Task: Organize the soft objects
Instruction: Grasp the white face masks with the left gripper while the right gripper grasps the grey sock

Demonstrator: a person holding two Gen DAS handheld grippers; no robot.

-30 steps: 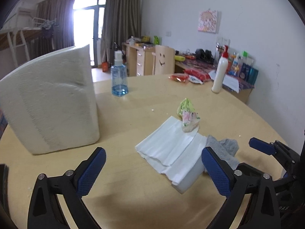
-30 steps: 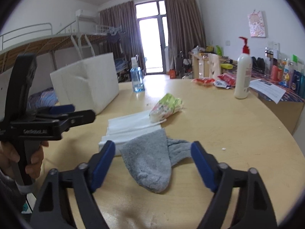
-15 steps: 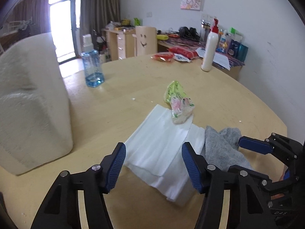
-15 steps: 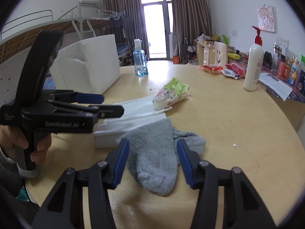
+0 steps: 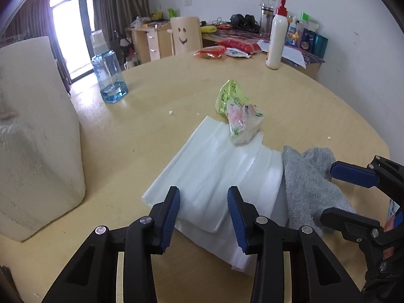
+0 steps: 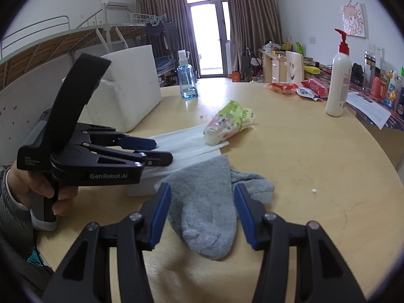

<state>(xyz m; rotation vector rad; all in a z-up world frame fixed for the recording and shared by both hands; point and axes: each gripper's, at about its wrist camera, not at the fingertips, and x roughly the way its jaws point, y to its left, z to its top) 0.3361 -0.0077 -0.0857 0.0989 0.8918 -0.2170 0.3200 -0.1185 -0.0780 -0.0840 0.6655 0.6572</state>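
A stack of white tissue sheets lies on the round wooden table; it also shows in the right wrist view. A tissue packet in flowered plastic rests on its far end. A grey sock lies against the stack's right side, also in the left wrist view. My left gripper is open, its fingers astride the near edge of the tissue stack. My right gripper is open, its fingers either side of the sock.
A big white foam block stands at the left. A blue spray bottle is behind it, a white pump bottle and red snack packs at the far edge. The table's near edge is just below both grippers.
Both grippers have moved forward and down and narrowed their jaws. The left now straddles the tissue stack, the right straddles the sock. Neither has taken hold.
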